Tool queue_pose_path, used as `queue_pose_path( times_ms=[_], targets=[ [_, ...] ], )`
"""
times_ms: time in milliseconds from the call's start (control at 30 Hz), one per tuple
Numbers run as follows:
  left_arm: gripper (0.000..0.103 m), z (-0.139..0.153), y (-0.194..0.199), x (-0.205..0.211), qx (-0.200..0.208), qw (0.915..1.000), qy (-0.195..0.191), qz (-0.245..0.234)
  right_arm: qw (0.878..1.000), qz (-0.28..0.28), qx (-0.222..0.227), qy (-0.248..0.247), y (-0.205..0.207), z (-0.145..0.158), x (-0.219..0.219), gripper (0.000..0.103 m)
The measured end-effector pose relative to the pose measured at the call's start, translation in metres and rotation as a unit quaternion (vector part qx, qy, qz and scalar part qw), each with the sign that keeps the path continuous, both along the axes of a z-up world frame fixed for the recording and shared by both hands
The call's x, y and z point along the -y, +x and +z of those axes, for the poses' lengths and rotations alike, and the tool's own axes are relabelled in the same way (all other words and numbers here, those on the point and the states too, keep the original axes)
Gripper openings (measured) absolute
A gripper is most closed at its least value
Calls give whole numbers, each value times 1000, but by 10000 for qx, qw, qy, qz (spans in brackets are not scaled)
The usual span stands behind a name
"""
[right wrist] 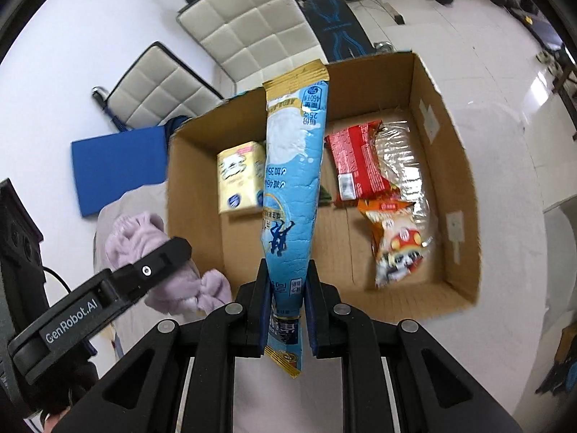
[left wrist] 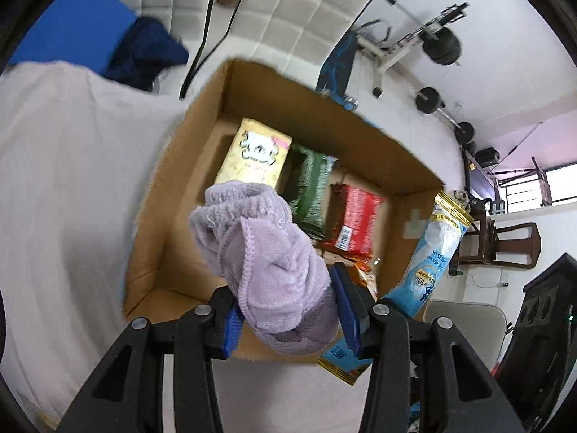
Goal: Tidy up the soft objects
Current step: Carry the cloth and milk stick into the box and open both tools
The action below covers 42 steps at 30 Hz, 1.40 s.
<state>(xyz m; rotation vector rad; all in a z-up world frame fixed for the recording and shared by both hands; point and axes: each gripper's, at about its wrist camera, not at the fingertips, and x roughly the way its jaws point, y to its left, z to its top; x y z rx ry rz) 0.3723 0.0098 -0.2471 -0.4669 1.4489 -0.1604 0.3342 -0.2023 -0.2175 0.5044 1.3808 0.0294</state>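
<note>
Lilac fluffy towel (left wrist: 274,270) is hanging above the open brown cardboard box (left wrist: 202,137), pinched by the left tongs (left wrist: 288,321). From the right wrist, the right tongs (right wrist: 286,310) are clamping a long blue-and-gold plastic sachet (right wrist: 294,180) over that box (right wrist: 450,166), beside the towel (right wrist: 144,238).

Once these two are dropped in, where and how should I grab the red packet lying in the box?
Take the red packet by its long side edges, coming straight down from above. It lies flat on the floor of the cardboard box, so only its top face is open. A clear bag overlaps one side, so grip nearer the barcode end, which looks clearer.
</note>
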Motion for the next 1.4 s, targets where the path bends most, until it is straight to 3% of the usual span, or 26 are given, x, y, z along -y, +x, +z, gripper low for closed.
queue_pose_path(
  times_ms=[300,633,1033,1167,1300,1400],
  targets=[
    [42,-58,15,1,-577,9982,124,-59,9988,-60,-464,-154,25,-81,4,17],
    [44,-82,13,11,-984,9947,5,-285,9965,187,-799,-154,29,-121,-1,17],
    [48,-86,9,14,-1314,9907,127,-319,9915,517,-1146,-324,25,-135,-13,21],
    [50,-73,3,14,-1178,9921,189,-384,9917,527,-1089,-424,20,-126,-14,32],
    [76,-56,1,13,-871,9941,403,-500,9917,597,-973,-594,20,-107,-17,34],
    [81,-39,-2,13,-598,9935,719,-645,9907,682,-851,-809,15,-94,-18,38]
  ],
)
